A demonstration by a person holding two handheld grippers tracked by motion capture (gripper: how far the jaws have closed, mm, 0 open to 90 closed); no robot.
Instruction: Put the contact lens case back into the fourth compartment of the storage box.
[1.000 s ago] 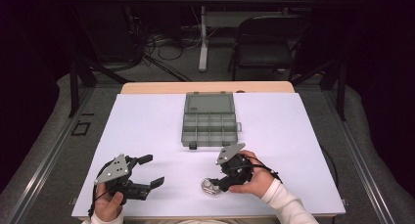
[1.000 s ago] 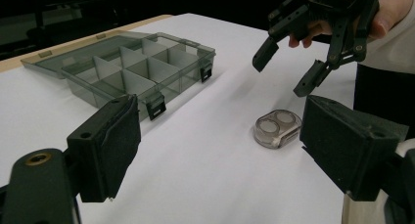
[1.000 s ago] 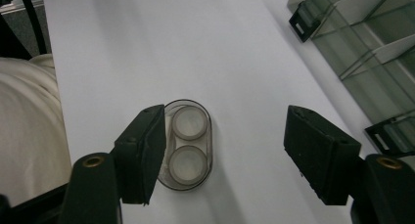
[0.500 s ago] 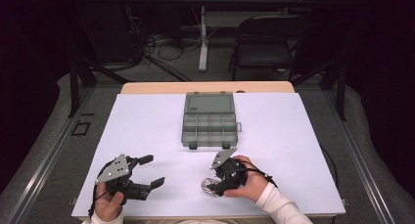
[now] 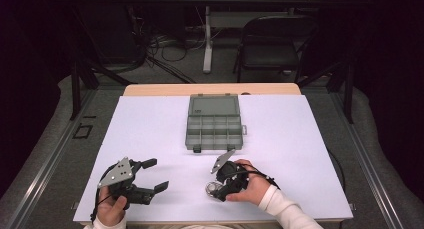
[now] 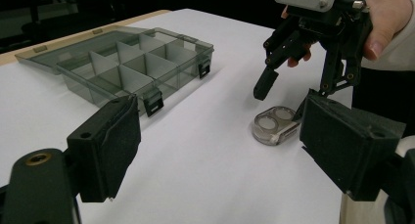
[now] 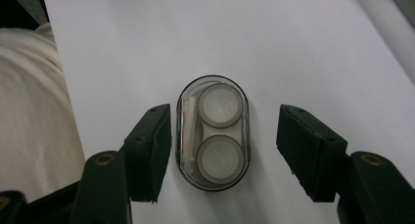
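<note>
Clear case (image 7: 213,132) lies between right hand-held gripper (image 7: 222,153) jaws, seemingly untouched.

We see an open grey organizer (image 5: 214,123) mid-desk (image 5: 310,134); beyond the desk stand a black chair (image 5: 272,41) and tangled cables (image 5: 160,51).

In the high view, the right gripper (image 5: 218,183) and the hand holding it cover most of the small clear case (image 5: 212,189), low and right of centre. The bottom frame edge cuts off both forearms. In the left gripper view, the organiser box (image 6: 122,62) has its lid cut off at the left edge, and what its compartments hold cannot be told.
</note>
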